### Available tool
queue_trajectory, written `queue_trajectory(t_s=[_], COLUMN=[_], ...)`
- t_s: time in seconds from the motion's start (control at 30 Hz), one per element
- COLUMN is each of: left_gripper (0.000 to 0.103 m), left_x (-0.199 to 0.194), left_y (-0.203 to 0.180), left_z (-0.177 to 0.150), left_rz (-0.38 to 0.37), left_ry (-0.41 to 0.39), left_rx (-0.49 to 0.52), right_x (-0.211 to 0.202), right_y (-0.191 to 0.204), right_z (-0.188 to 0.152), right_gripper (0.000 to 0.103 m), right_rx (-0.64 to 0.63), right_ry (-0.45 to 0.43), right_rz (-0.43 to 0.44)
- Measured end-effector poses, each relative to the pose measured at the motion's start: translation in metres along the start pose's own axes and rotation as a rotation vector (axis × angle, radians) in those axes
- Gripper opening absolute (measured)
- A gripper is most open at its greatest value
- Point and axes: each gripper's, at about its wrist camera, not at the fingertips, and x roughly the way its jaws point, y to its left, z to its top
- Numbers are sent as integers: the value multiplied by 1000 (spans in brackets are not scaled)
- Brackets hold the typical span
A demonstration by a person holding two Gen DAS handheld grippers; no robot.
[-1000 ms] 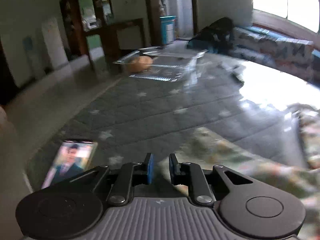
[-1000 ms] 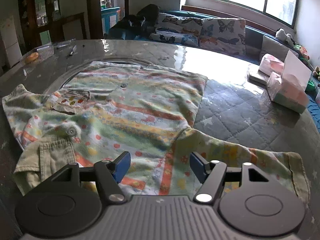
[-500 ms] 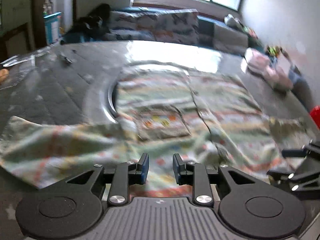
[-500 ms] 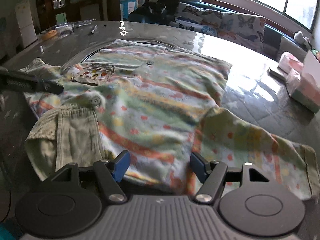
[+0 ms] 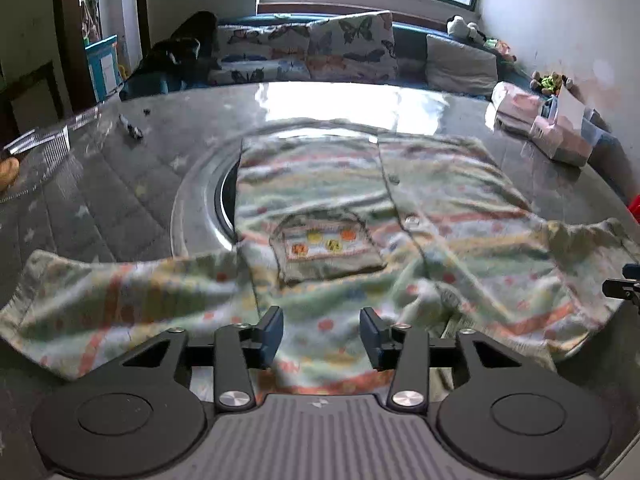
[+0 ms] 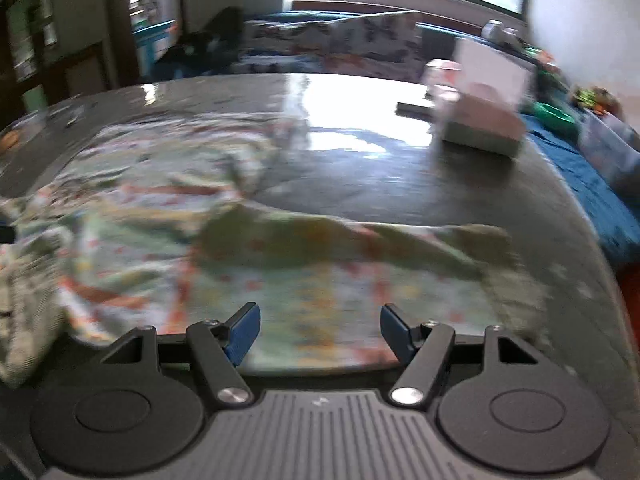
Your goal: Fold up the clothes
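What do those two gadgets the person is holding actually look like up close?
Both look alike. The left gripper and right gripper are matte black, each with two slim linkage arms on silver pivot screws, tipped with blue pads. Two round black discs flank a ribbed grey centre panel bearing a small logo. No cables or sleeves show.

Open left gripper [image 5: 321, 330] over shirt [image 5: 360, 216]

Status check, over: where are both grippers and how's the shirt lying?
Left gripper open, empty, over the shirt's near hem. Right gripper open, empty, over the sleeve. Shirt spread flat on the table, unfolded. Nothing blocking.
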Motion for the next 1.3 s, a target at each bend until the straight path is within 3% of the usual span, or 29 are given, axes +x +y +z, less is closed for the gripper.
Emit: queue_trajectory(t_s=[0.27, 0.5, 0.73, 1.0, 1.1, 1.23, 1.3], left_gripper=[50, 52, 56, 61, 62, 64, 65], left_x=[0, 5, 13, 13, 15, 17, 17], left_y=[-30, -57, -76, -79, -75, -72, -70], left_z=[15, 15, 14, 9, 7, 6, 4], left_rz=[-44, -79, -108, -106, -93, -85, -85], left_ry=[-15, -1, 13, 18, 25, 33, 33], left_rx=[24, 57, 76, 79, 68, 56, 56], right_x=[16, 25, 9, 11, 11, 10, 8], right_y=[-61, -97, -120, -117, -113, -110, -107], right_z=[15, 9, -13, -16, -16, -15, -14], right_gripper=[67, 62, 54, 44, 36, 13, 8], right_rx=[132, 199, 308, 362, 365, 374, 377], right_ry=[-48, -34, -45, -78, -84, -87, -91], right_rz=[-146, -248, -245, -230, -229, -195, -183])
